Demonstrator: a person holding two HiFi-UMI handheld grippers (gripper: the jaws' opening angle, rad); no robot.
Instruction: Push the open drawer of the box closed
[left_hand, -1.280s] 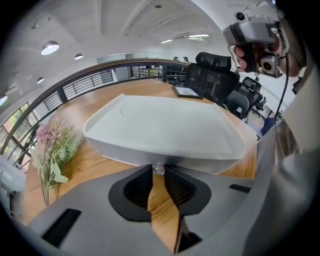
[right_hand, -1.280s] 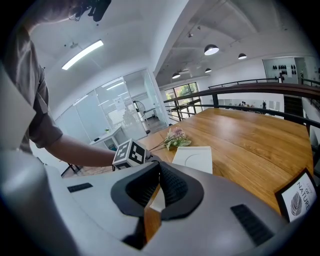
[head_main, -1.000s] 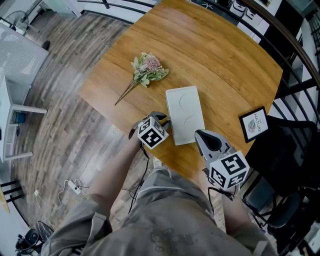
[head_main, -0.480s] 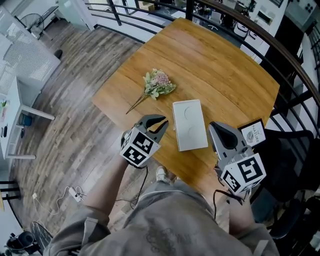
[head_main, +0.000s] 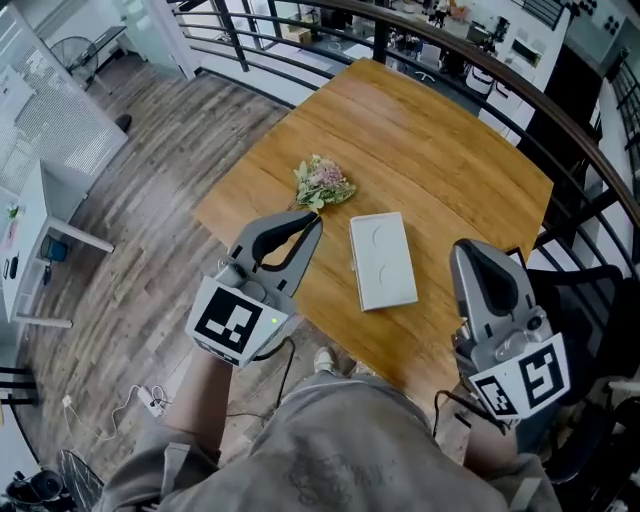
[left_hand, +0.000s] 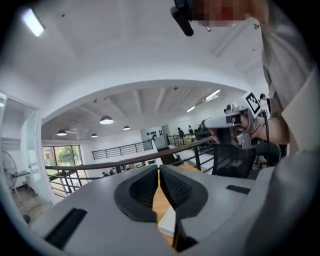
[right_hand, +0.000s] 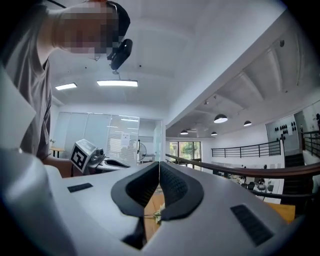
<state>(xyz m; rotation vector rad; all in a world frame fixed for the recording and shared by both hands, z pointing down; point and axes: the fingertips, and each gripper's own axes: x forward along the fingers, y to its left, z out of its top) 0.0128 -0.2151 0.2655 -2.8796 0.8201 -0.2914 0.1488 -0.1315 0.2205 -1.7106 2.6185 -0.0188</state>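
The white box (head_main: 383, 260) lies flat on the wooden table (head_main: 440, 150), near its front edge. From above I see no drawer sticking out of it. My left gripper (head_main: 316, 222) is held up above the table's front left edge, to the left of the box and clear of it. Its jaws are closing, tips nearly together, with nothing between them (left_hand: 159, 172). A sliver of the box (left_hand: 167, 222) shows below them. My right gripper (head_main: 470, 250) is raised at the right of the box, shut and empty (right_hand: 159, 172).
A small bunch of dried flowers (head_main: 322, 183) lies on the table behind the left gripper and shows under the right jaws (right_hand: 156, 216). A dark railing (head_main: 450, 50) curves round the table's far side. A black chair (head_main: 585, 290) stands at the right.
Both grippers have lifted away from the box's near end and come toward the camera. The left gripper's jaws have drawn together.
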